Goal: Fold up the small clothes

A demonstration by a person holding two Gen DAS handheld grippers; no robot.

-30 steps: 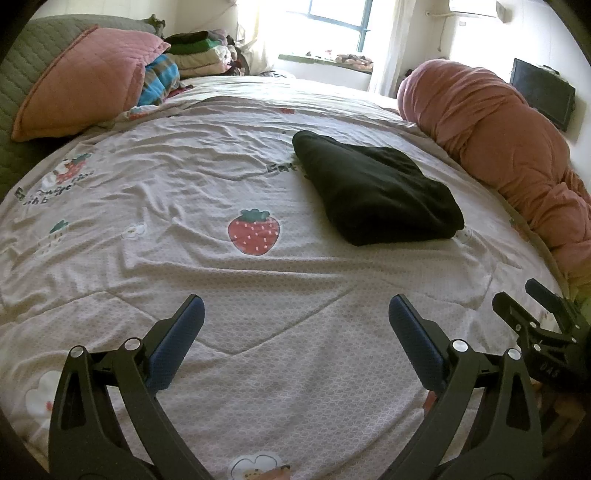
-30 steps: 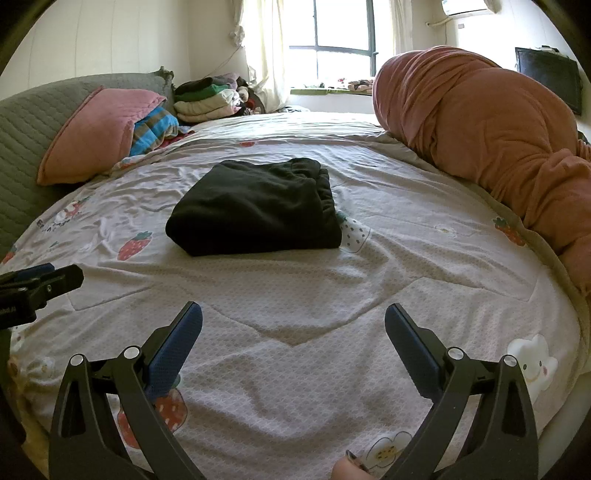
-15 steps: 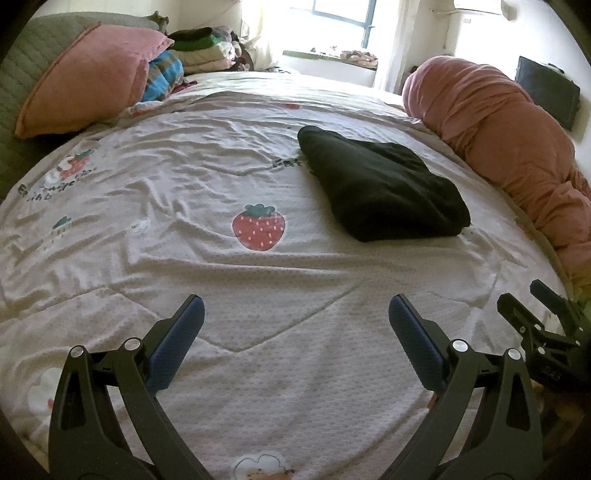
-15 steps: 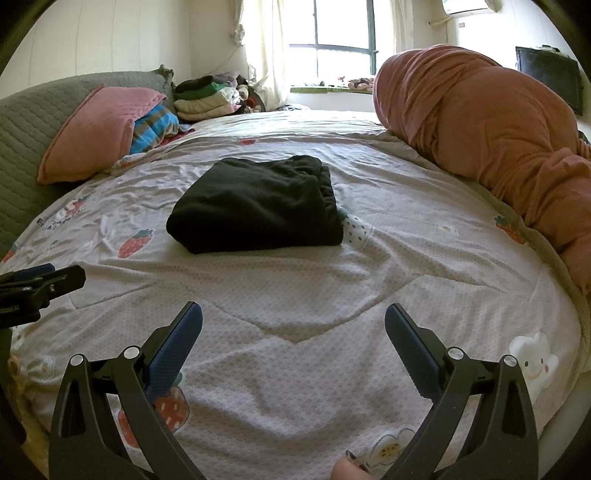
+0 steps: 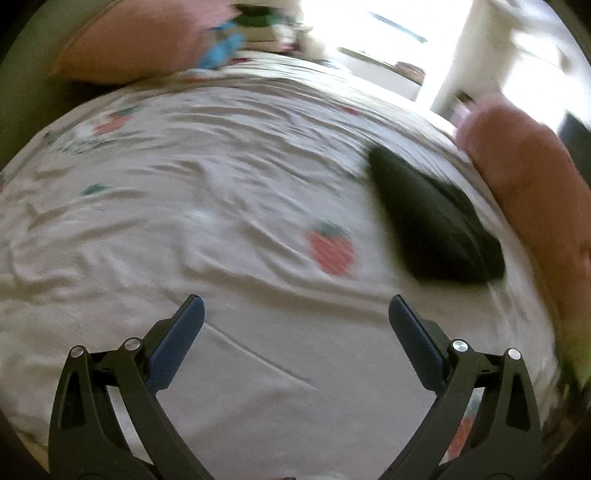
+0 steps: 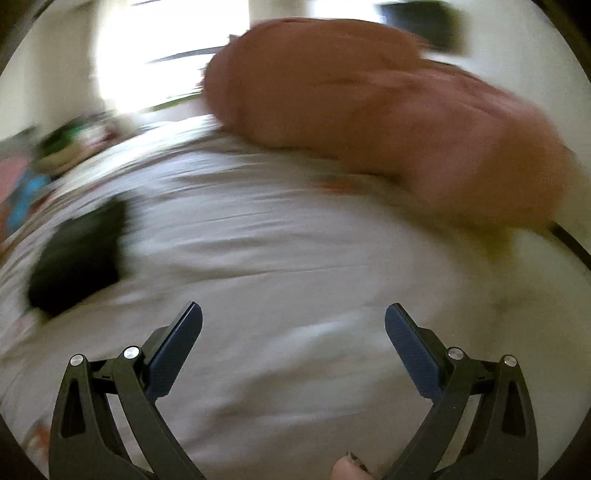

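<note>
Your left gripper (image 5: 295, 308) has its jaws spread wide and holds nothing; your right gripper (image 6: 293, 314) is the same, wide apart and empty. Both hang above the bare quilt (image 5: 184, 221).

The task's thing, the black garment (image 5: 436, 229), lies on the quilt as a compact bundle and looks already folded. In the left view it is ahead and to the right, near the pink duvet (image 5: 535, 192); in the right view the garment (image 6: 77, 258) is far to the left, well apart from the fingers. Neither gripper touches it.

I judge that this piece is finished and you are now between pieces. Both pictures are blurred, so small details I cannot tell. The next move calls for a new garment, and none lies loose on the quilt in these views. A pile of clothes (image 5: 258, 22) seems to be at the far end by the pillow (image 5: 140, 40), but it is too blurred to be sure.

For room: the middle of the quilt is open and flat, with only soft wrinkles. The duvet closes the right side, so keep the right gripper low and away from it. At the bottom of the right view a fingertip (image 6: 347, 470) shows.
</note>
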